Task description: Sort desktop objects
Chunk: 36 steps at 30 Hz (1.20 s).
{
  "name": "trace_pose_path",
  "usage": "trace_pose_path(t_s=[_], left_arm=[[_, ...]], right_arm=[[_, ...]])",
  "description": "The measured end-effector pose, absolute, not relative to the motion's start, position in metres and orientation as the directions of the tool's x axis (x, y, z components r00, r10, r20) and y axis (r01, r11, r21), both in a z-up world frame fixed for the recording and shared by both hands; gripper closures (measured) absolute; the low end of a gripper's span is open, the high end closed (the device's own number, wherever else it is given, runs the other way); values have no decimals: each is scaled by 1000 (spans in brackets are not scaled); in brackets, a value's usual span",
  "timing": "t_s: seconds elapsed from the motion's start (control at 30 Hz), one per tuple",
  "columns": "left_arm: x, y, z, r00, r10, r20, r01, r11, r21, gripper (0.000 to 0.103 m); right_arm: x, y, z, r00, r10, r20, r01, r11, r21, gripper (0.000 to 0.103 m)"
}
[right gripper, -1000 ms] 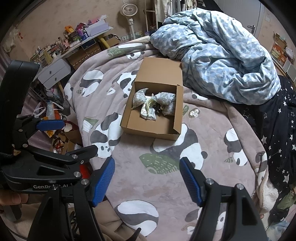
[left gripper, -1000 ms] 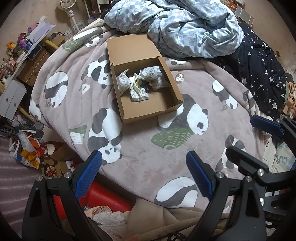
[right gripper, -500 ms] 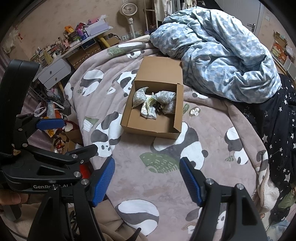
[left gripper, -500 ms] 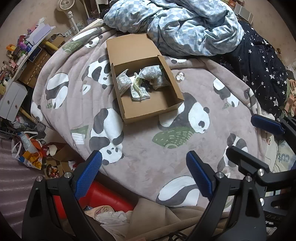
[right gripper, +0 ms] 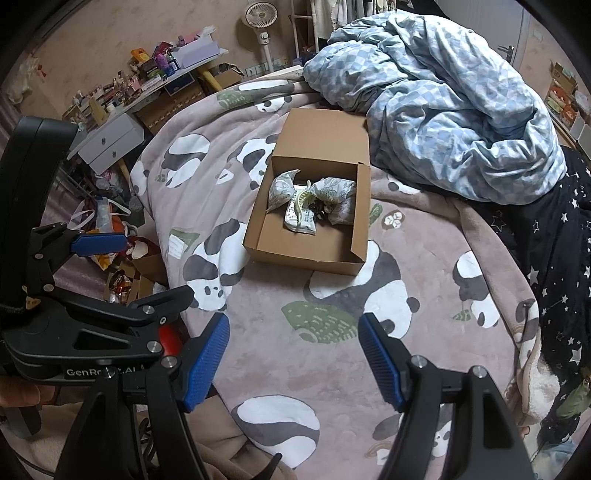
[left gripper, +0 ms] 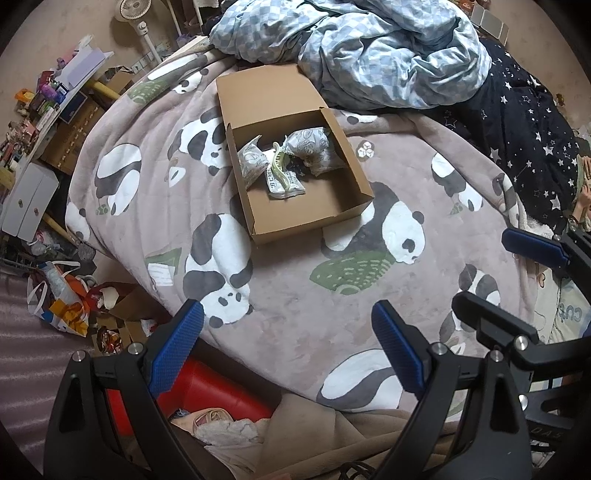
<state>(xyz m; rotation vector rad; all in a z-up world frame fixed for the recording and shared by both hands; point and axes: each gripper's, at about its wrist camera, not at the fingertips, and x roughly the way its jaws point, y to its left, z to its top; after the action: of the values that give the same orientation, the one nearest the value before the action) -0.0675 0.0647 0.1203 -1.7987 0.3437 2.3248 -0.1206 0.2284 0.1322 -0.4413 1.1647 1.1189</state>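
1. Both the left tongs (left gripper: 286, 347) and right tongs (right gripper: 293, 358) gape wide, holding nothing.
2. The cardboard box (left gripper: 295, 206) sits on the bed (left gripper: 295, 295), holding crinkly packets (left gripper: 286, 184).
3. These look light and soft; pinch a bunched end.

dim, even indoor light; fisheye-bent edges; sharp

A big bed (right gripper: 332, 350) has a pink panda blanket (left gripper: 295, 306). A blue quilt (right gripper: 443, 110) is bunched up. A white fan (right gripper: 260, 16) stands by the wall, near a messy desk (right gripper: 147, 85).
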Motion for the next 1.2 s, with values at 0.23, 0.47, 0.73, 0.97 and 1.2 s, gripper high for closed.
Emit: trace_pose_path(t_s=[0.23,0.47,0.73,0.97,1.2], left_arm=[[-69,62,119,-246,-5,-969,-276,-958,75,11],[-71,58,118,-240,-9,-971,-265,-961,75,11],[-72,58,117,-239,-9,-971,-269,-960,75,11],[-72,59,118,-239,-10,-971,-268,-960,76,11],[-72,58,118,-240,-13,-971,-267,-960,79,11]], right_arm=[[-121,234,131,-40,461,-886,-869,421,259,30],[-119,239,130,-51,460,-887,-875,408,262,30],[-118,241,130,-54,459,-887,-876,404,263,30],[-118,242,130,-55,458,-887,-876,405,264,30],[-117,241,131,-56,459,-887,-875,405,264,30]])
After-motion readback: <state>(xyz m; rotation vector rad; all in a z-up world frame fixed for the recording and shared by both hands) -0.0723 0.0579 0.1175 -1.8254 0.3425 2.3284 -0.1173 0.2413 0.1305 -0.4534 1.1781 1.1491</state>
